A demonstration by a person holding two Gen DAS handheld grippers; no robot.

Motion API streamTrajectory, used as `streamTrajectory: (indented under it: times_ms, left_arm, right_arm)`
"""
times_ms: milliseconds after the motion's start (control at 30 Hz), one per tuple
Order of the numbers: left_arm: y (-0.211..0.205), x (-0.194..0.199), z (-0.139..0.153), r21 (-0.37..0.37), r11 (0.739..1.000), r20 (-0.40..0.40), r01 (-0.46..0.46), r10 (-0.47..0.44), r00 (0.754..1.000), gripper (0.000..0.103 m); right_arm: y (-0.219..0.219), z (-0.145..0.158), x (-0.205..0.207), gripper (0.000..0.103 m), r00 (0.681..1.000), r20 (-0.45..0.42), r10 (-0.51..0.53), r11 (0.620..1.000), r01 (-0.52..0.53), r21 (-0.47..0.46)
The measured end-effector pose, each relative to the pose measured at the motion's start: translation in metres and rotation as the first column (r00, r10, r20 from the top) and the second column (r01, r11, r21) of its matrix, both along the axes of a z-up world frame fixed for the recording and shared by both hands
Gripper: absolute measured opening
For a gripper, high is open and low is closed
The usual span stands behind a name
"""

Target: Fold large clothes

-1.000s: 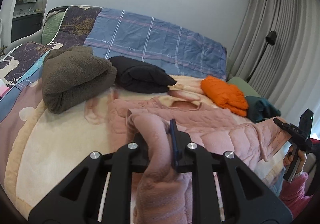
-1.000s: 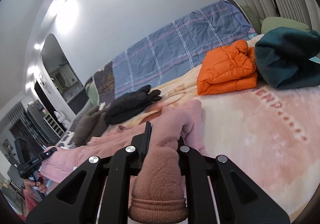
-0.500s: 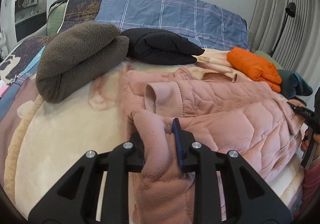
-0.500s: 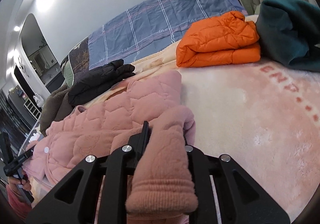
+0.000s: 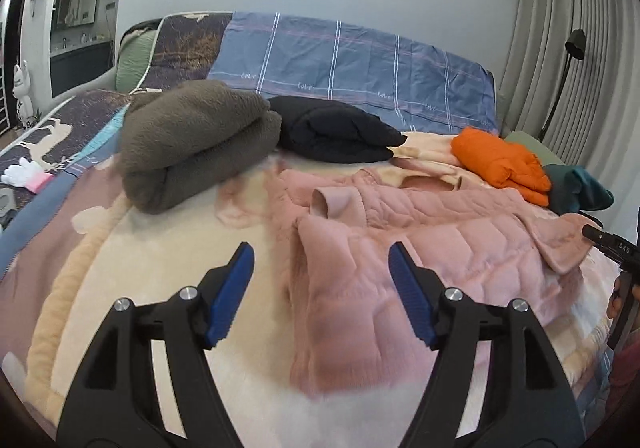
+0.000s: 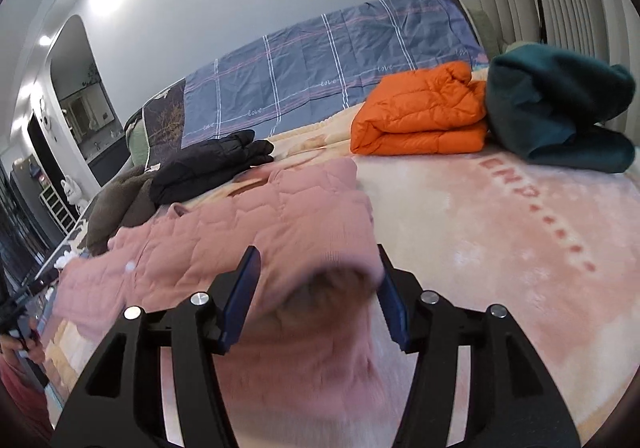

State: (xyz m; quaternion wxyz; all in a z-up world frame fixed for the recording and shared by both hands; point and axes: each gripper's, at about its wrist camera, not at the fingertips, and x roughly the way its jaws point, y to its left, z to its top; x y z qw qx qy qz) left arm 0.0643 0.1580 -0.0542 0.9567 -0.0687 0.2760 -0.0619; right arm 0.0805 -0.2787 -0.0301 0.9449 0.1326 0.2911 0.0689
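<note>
Bed (image 5: 168, 332): cream blanket under everything; four folded garments along the far side: brown, black, orange, teal.
Pink quilted jacket (image 5: 440, 248): one, lying across the blanket's near half.
Left gripper (image 5: 320, 268): jaws just opened wide; sleeve between them, unpinched.
Right gripper (image 6: 316, 272): jaws just opened; cuff loose between them.
Risk: either sleeve could drag on withdrawing pads and spoil the fold.

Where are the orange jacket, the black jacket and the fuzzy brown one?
orange jacket (image 6: 424, 115): right wrist view, on its folded top layer.
black jacket (image 5: 336, 131): left wrist view, middle of the folded bundle.
fuzzy brown one (image 5: 192, 139): left wrist view, on its upper fold.
</note>
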Motion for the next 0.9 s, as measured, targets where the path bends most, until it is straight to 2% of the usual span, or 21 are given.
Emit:
streamTrajectory:
  times_ms: [100, 167, 200, 267, 333, 400, 533, 667, 733, 833, 900]
  left_arm:
    - [-0.004, -0.022, 0.002, 0.024, 1.000, 0.017, 0.017, -0.017, 1.000, 0.072]
    - [-0.015, -0.036, -0.002, 0.071, 0.996, 0.006, 0.062, -0.062, 0.998, 0.076]
    - [-0.022, -0.041, -0.006, 0.107, 0.990, -0.013, 0.091, -0.090, 0.996, 0.076]
    - [-0.037, -0.046, -0.023, 0.207, 0.971, -0.070, 0.118, -0.106, 0.992, 0.077]
    - [-0.046, -0.042, -0.043, 0.310, 0.944, -0.125, 0.113, -0.077, 0.989, 0.077]
    - [-0.050, -0.034, -0.052, 0.358, 0.930, -0.136, 0.082, -0.036, 0.990, 0.077]
    - [-0.052, -0.019, -0.050, 0.364, 0.930, -0.111, 0.047, -0.007, 0.994, 0.077]
    - [-0.062, -0.010, -0.040, 0.435, 0.899, -0.078, 0.052, -0.020, 0.997, 0.077]
    - [-0.062, -0.002, -0.031, 0.449, 0.892, -0.045, 0.043, -0.025, 0.999, 0.077]
    - [-0.061, 0.014, -0.010, 0.443, 0.896, 0.010, 0.017, -0.024, 1.000, 0.079]
    - [-0.058, 0.031, 0.002, 0.435, 0.901, 0.046, 0.000, -0.022, 0.999, 0.083]
  right_arm:
    - [0.006, -0.001, -0.018, 0.058, 1.000, -0.008, 0.025, 0.996, -0.026, -0.081]
    - [0.014, -0.008, -0.025, 0.059, 0.997, -0.042, 0.069, 0.988, -0.074, -0.137]
    - [0.018, -0.013, -0.028, 0.063, 0.995, -0.062, 0.084, 0.983, -0.093, -0.161]
    - [0.027, -0.026, -0.031, 0.063, 0.991, -0.097, 0.093, 0.970, -0.112, -0.215]
    - [0.032, -0.035, -0.029, 0.063, 0.989, -0.118, 0.085, 0.965, -0.111, -0.238]
    - [0.035, -0.040, -0.021, 0.063, 0.989, -0.130, 0.068, 0.964, -0.099, -0.245]
    - [0.041, -0.040, -0.005, 0.063, 0.991, -0.124, 0.047, 0.961, -0.078, -0.265]
    - [0.043, -0.030, 0.014, 0.063, 0.994, -0.097, 0.040, 0.954, -0.067, -0.291]
    - [0.043, -0.021, 0.021, 0.063, 0.997, -0.074, 0.031, 0.954, -0.051, -0.294]
    - [0.040, 0.001, 0.043, 0.063, 1.000, -0.003, -0.002, 0.958, 0.001, -0.285]
    - [0.034, 0.010, 0.060, 0.063, 1.000, 0.008, -0.014, 0.969, 0.015, -0.247]
